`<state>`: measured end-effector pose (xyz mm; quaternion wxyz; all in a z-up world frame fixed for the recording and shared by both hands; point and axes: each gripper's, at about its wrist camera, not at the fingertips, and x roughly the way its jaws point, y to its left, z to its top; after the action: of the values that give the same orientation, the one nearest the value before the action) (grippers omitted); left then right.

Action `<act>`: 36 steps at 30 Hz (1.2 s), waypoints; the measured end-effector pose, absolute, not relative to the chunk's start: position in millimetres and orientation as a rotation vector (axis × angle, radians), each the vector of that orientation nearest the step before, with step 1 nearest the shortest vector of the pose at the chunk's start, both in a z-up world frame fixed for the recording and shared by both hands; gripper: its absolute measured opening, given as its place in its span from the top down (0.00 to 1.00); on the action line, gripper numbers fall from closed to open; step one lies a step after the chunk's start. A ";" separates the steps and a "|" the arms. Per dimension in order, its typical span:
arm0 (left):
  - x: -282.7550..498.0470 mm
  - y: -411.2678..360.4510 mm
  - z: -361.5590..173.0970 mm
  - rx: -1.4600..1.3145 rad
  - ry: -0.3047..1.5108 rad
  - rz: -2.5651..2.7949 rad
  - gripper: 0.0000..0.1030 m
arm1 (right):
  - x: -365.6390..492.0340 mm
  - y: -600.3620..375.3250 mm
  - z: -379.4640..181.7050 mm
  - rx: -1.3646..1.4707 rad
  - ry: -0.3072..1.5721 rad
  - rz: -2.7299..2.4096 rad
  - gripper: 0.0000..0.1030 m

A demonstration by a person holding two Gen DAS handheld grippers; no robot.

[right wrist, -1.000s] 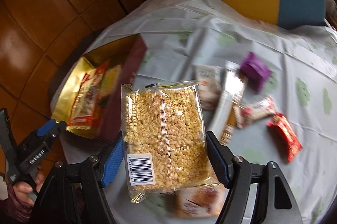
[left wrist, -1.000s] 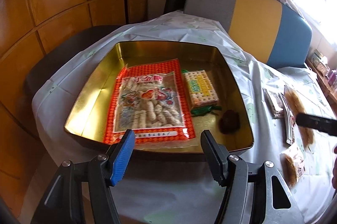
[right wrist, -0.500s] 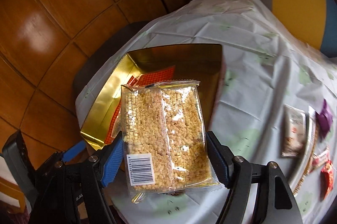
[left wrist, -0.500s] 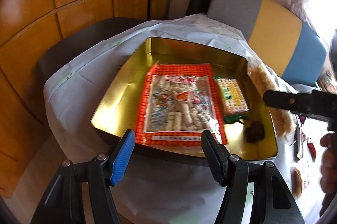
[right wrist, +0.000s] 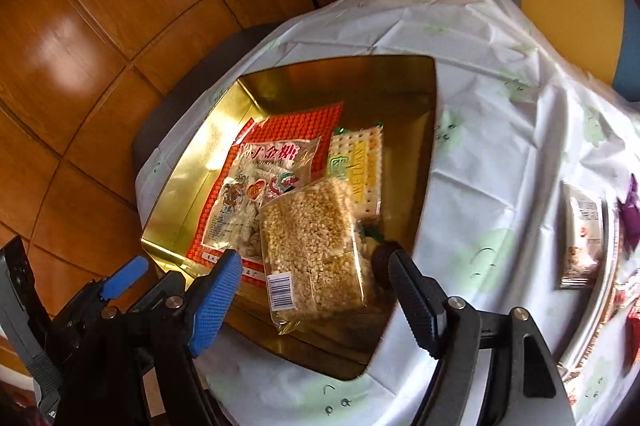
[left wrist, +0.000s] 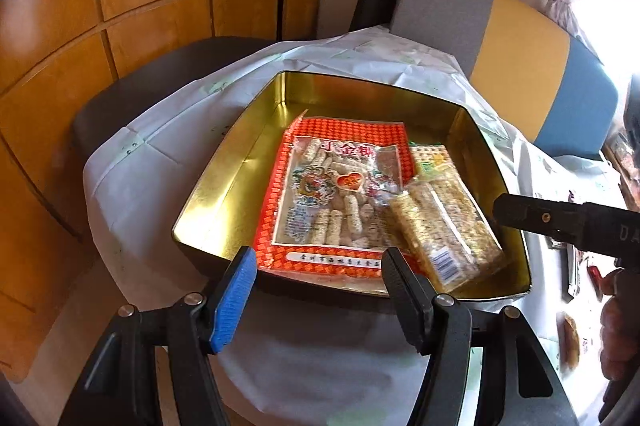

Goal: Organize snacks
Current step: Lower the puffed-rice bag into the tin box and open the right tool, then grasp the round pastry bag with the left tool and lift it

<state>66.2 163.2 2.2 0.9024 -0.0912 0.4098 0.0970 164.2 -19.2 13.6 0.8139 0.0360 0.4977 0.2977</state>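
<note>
Right gripper [right wrist: 316, 266] jaws parted; left gripper [left wrist: 320, 266] jaws parted.

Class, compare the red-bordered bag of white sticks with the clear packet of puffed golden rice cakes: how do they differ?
The red-bordered bag is larger and lies flat; the clear rice-cake packet is smaller and rests tilted, partly overlapping it. The bag is printed with red checks; the packet is see-through with a barcode. Both sit inside the gold tin tray.

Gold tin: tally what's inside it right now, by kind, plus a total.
Contents of the gold tin:
Red patterned snack bag: 1
Clear puffed-rice pack: 1
Yellow cracker pack: 1
Dark round snack: 1
Total: 4
</note>
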 end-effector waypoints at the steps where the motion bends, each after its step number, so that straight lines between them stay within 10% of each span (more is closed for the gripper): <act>1: 65.9 161.0 2.9 -0.183 0.845 0.196 0.36 | 161.8 -21.4 14.2 0.074 1.055 0.634 0.25; 36: 46.1 60.5 17.4 -0.009 0.832 -0.104 0.31 | 90.5 -212.0 16.2 0.042 0.973 0.257 0.25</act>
<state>46.1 60.5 17.4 0.9134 -0.0044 0.4040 -0.0507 90.5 -212.0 16.2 0.8759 0.0201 0.4660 0.1234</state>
